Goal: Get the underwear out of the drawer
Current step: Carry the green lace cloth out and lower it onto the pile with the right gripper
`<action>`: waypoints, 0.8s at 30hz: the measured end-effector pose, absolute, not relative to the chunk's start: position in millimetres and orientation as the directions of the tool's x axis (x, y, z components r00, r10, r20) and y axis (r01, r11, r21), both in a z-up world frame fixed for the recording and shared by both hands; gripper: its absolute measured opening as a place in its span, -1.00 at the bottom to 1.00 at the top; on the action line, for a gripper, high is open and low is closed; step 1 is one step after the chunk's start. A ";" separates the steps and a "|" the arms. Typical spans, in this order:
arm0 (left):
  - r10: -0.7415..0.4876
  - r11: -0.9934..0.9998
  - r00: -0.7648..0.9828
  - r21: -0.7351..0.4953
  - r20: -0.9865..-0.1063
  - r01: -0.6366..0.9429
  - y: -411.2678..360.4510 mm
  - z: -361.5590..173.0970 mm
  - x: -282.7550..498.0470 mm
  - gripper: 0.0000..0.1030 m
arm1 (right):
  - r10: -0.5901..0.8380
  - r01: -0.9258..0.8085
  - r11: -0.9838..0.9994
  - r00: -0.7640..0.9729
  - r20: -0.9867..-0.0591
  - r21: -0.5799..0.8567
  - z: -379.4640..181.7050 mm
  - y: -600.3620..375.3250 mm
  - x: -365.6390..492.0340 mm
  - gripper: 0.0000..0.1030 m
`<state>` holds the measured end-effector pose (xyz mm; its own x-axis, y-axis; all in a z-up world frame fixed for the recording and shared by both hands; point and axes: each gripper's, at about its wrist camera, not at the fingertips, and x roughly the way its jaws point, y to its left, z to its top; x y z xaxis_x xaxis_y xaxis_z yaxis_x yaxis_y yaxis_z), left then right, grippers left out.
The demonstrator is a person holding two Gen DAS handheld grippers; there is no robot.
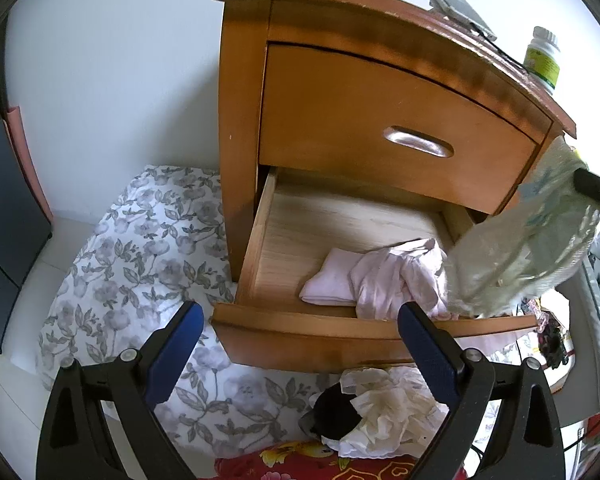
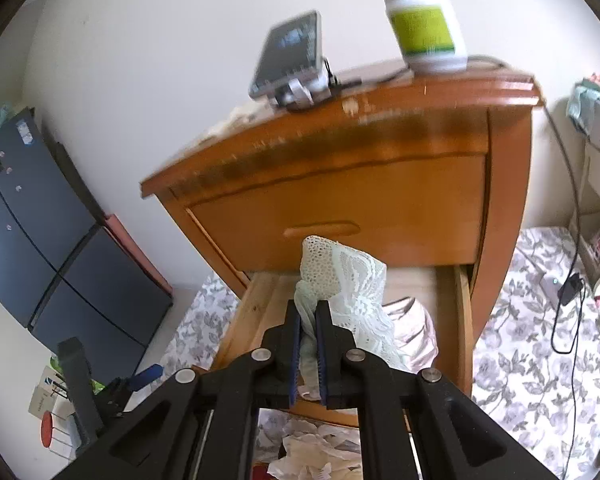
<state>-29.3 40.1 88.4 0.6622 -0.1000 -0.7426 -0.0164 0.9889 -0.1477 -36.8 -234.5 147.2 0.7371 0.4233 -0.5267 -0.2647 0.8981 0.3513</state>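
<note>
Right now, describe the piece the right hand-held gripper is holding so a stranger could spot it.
Find the wooden nightstand with its lower drawer open. Above that drawer, the right hand-held gripper pinches the pale green lace underwear. Unlike the pink garments in the drawer, it is mint, lacy and off the drawer floor.

Left claw (image 1: 300,344): fingers spread wide, low in frame. Right claw (image 2: 308,344): fingers nearly closed, pinching pale lace fabric (image 2: 340,280), centre-bottom.

Nightstand (image 1: 380,92) orange-brown wood. Drawer (image 1: 296,236) interior pale wood. Lace underwear (image 2: 348,276) mint-white, floral lace pattern. Folded garments (image 1: 380,280) pale pink. Floor cloth (image 1: 140,248) white, grey floral print. Bottle (image 2: 424,20) white, green label.
</note>
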 end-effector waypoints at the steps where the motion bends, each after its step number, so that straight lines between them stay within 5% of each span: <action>1: -0.099 0.989 0.664 -0.146 -0.741 -0.016 39.2 89.6 -30.6 0.90 | 0.422 -0.267 0.898 0.746 -0.515 0.349 151.5 -235.9 -41.8 -0.85; 24: -0.093 0.994 0.699 -0.108 -0.709 0.022 17.8 119.0 -60.8 0.90 | 0.462 -0.331 0.879 0.771 -0.438 0.344 166.3 -252.8 -123.7 -0.85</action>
